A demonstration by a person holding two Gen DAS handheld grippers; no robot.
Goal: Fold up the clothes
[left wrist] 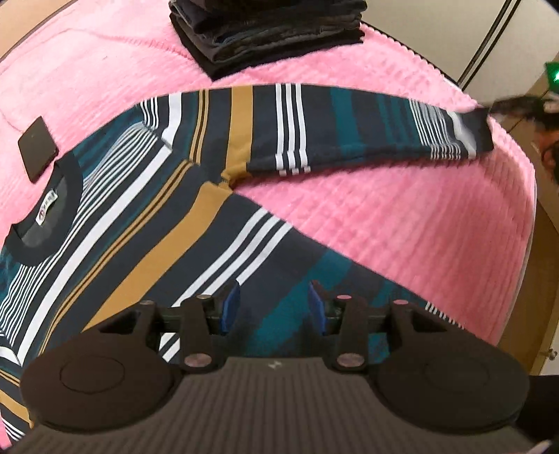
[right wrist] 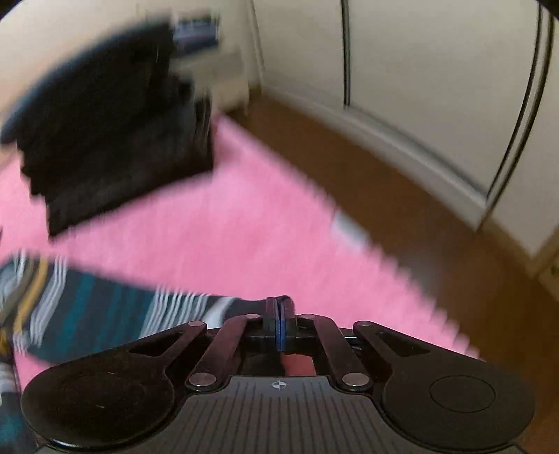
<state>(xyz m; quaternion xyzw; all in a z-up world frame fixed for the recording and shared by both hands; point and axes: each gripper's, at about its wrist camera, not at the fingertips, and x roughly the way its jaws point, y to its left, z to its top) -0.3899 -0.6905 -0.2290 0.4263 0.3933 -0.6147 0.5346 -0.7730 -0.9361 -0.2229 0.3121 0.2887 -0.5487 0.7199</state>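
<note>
A striped sweater (left wrist: 146, 223) in navy, teal, mustard and white lies flat on the pink bedspread (left wrist: 384, 216), collar at the left. One sleeve (left wrist: 349, 129) stretches out to the right. My left gripper (left wrist: 274, 307) is open just above the sweater's body, blue pads apart, nothing between them. The right wrist view is blurred. There my right gripper (right wrist: 280, 307) is shut on the dark cuff (right wrist: 244, 305) at the end of the sleeve (right wrist: 104, 310). The same gripper shows as a dark blur at the cuff (left wrist: 478, 129) in the left wrist view.
A stack of folded dark clothes (left wrist: 269, 31) sits at the far side of the bed, also in the right wrist view as folded dark clothes (right wrist: 111, 139). A small black square object (left wrist: 37, 148) lies near the collar. Wooden floor (right wrist: 401, 195) and white closet doors (right wrist: 436, 87) lie beyond the bed edge.
</note>
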